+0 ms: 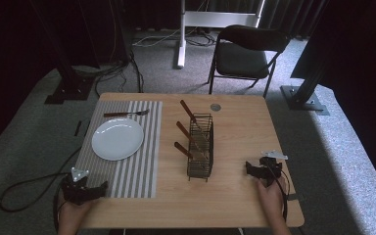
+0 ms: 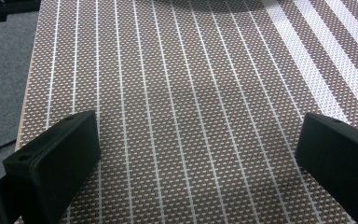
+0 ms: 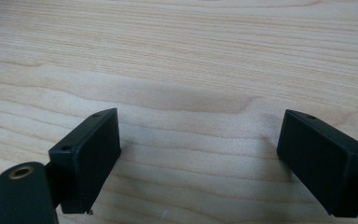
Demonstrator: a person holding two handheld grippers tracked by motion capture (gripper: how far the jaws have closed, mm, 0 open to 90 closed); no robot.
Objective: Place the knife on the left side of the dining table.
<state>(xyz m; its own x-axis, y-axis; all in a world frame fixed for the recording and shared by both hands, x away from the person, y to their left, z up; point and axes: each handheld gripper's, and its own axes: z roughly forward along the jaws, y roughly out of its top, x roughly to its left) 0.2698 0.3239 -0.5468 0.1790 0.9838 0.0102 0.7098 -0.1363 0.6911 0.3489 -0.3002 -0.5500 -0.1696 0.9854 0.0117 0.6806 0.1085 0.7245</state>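
High view shows a wooden bench point(image 1: 245, 127) with a striped placemat point(image 1: 137, 171) on its left half, carrying a white plate point(image 1: 117, 139) and, beyond the plate near the far edge, a fork point(image 1: 126, 114). Near the middle of the bench stands a wire basket point(image 1: 200, 152) with three brown-handled utensils point(image 1: 190, 137) leaning out toward the left. A small round grey disc point(image 1: 216, 106) lies near the far edge, and a black folding chair point(image 1: 245, 54) stands on the floor beyond. The left gripper point(image 1: 83, 190) sits at the placemat's near left corner; the left gripper view has its jaws wide apart over the striped weave, holding nothing. The right gripper point(image 1: 263, 169) rests on bare wood right of the basket, its jaws likewise spread and empty.
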